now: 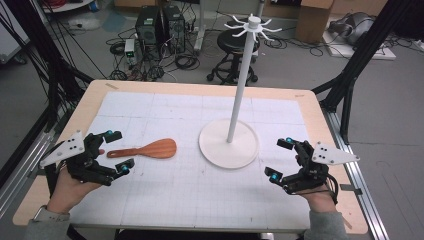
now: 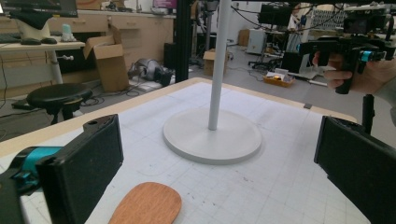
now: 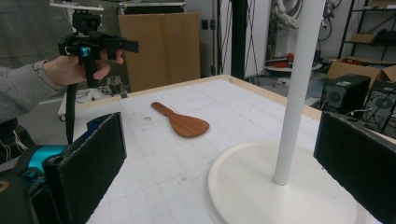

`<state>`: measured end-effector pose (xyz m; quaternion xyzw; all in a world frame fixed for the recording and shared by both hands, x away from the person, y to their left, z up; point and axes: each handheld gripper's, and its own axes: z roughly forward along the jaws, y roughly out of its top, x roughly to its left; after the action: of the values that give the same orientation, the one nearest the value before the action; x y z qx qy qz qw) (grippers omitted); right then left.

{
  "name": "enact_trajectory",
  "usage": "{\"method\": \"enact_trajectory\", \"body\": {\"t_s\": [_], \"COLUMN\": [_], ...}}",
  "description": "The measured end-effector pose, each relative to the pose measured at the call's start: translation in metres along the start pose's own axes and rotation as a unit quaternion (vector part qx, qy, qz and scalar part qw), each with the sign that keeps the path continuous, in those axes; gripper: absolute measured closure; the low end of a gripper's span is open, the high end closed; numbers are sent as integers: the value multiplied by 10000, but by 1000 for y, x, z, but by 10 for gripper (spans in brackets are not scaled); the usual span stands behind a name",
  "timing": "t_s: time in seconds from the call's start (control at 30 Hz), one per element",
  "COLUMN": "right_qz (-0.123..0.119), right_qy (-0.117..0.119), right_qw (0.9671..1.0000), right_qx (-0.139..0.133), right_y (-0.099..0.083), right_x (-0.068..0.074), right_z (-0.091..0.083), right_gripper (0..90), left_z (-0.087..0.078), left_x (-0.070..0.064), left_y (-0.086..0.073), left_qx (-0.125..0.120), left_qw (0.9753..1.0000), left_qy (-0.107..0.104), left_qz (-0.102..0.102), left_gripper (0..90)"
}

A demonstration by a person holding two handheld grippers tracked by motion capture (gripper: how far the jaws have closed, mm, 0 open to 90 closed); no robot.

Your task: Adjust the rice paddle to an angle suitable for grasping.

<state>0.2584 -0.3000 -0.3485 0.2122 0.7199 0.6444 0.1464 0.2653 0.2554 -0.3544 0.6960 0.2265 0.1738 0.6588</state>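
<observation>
Both hand-held grippers hover, jaws spread wide.
Left hand-held gripper [image 1: 116, 150] faces the flat brown wooden spatula's [image 1: 146, 149] handle; right hand-held gripper [image 1: 280, 159] sits beside the white round-based hook stand [image 1: 229, 145].

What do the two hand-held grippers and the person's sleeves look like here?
Both the left hand-held gripper and the right hand-held gripper are black, with flat black jaw pads, teal accents near the tips and a grey three-cornered plate with dark dots on top. The person wears grey sleeves.

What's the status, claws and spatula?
Left claw open, at spatula handle, not touching. Right claw open, empty, right of stand. Spatula flat on mat, path clear.
</observation>
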Motion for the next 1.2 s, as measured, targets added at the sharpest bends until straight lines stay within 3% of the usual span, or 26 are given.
{"method": "enact_trajectory", "body": {"t_s": [0.37,0.47,0.5,0.53,0.6,0.77,0.8,0.87,0.9,0.93,0.97,1.2], "right_qz": [54,49,33,68,64,61,80,72,45,45,14,28], "right_qy": [-13,-7,-11,3,-1,6,26,30,52,52,60,104], "right_qw": [10000,10000,10000,9999,9999,9999,9998,9998,9998,9998,9998,9994], "right_qx": [49,75,69,94,93,119,155,164,181,181,203,318], "right_y": [-3,-4,-4,-5,-5,-5,-6,-6,-6,-6,-7,-9], "right_x": [-2,-2,-3,-2,-2,-2,-2,-2,-2,-2,-2,-1], "right_z": [2,3,3,3,3,4,4,5,6,6,7,10], "right_gripper": [8,8,8,8,8,8,8,8,8,8,8,8], "left_z": [1,0,-1,-2,-2,-3,-3,-3,-3,-2,-2,5], "left_x": [-1,-1,-2,-3,-3,-6,-6,-5,-4,-3,-2,5], "left_y": [-1,-1,-2,-2,-2,-5,-6,-7,-8,-9,-10,-15], "left_qx": [67,177,225,256,312,430,436,487,514,538,559,790], "left_qw": [10000,9997,9993,9990,9989,9974,9974,9971,9970,9969,9969,9957], "left_qy": [-43,20,21,98,124,294,314,360,405,424,409,393], "left_qz": [24,182,311,361,337,499,479,456,416,392,364,266], "left_gripper": [17,47,109,276,302,559,659,691,772,772,840,896]}}
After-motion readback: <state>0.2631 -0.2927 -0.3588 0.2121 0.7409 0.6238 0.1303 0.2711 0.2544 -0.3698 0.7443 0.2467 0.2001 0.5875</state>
